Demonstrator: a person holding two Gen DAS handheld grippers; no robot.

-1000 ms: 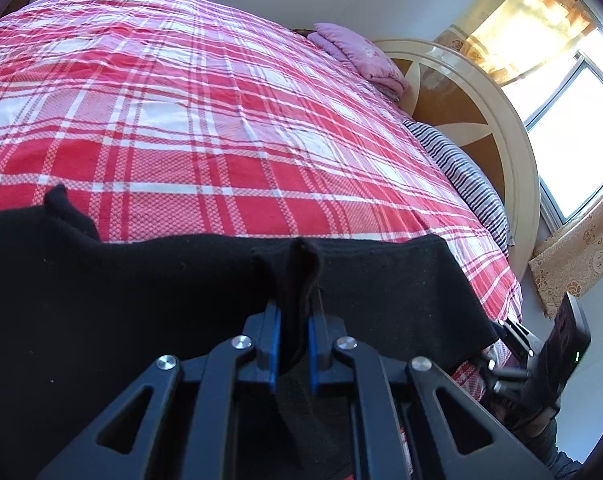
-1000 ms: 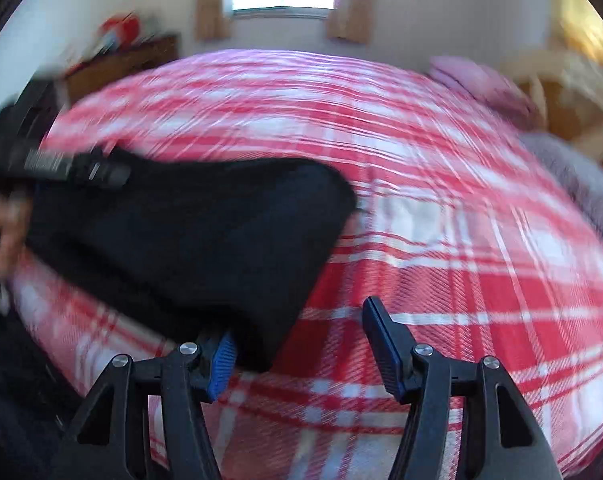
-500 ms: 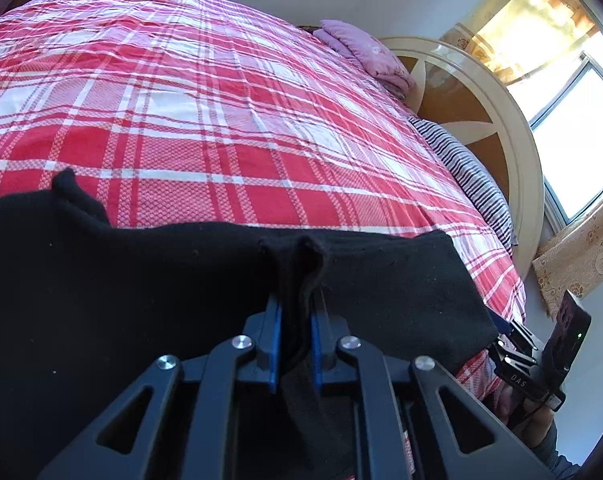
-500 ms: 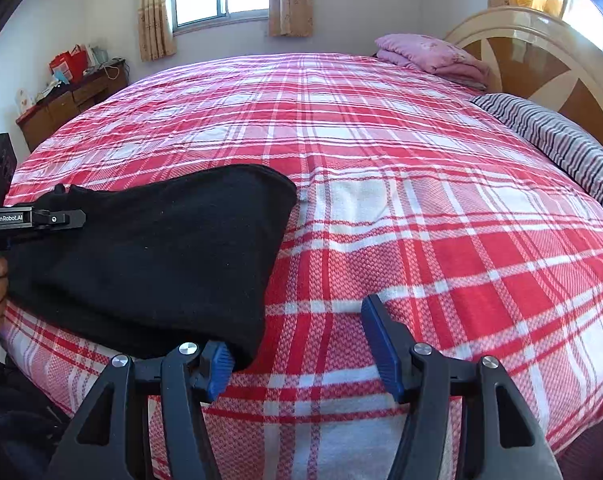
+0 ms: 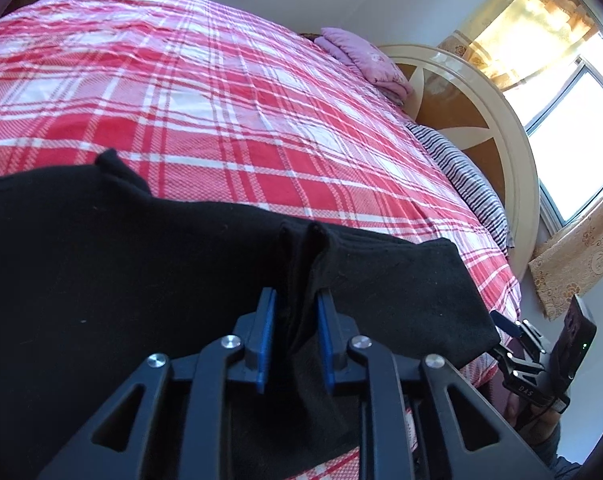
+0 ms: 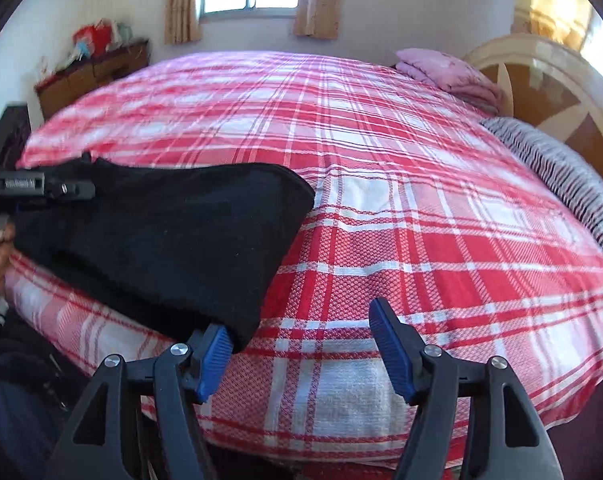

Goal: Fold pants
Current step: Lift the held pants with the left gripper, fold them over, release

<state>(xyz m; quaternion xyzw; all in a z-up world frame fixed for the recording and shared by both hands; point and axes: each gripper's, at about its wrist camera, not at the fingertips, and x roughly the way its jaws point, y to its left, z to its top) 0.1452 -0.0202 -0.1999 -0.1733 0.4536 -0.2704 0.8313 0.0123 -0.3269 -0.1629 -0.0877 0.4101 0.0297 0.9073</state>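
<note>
The black pants (image 5: 149, 272) lie along the near edge of the red plaid bed (image 5: 237, 92). My left gripper (image 5: 295, 312) is shut on a bunched fold of the pants near its middle. In the right wrist view the pants (image 6: 169, 240) lie at the left, with the left gripper (image 6: 41, 188) holding their far end. My right gripper (image 6: 301, 336) is open and empty; its left fingertip (image 6: 217, 344) is next to the near corner of the pants. The right gripper also shows in the left wrist view (image 5: 513, 336) beside that corner.
A folded pink blanket (image 6: 449, 70) and a striped pillow (image 6: 561, 176) lie by the round wooden headboard (image 5: 481, 128). A wooden cabinet (image 6: 89, 76) with clutter stands by the far wall under a window. The bed edge drops off just in front of my grippers.
The right gripper has swung right and settled, still open, by the pants' near corner. The left gripper has kept its grip and shifted slightly.
</note>
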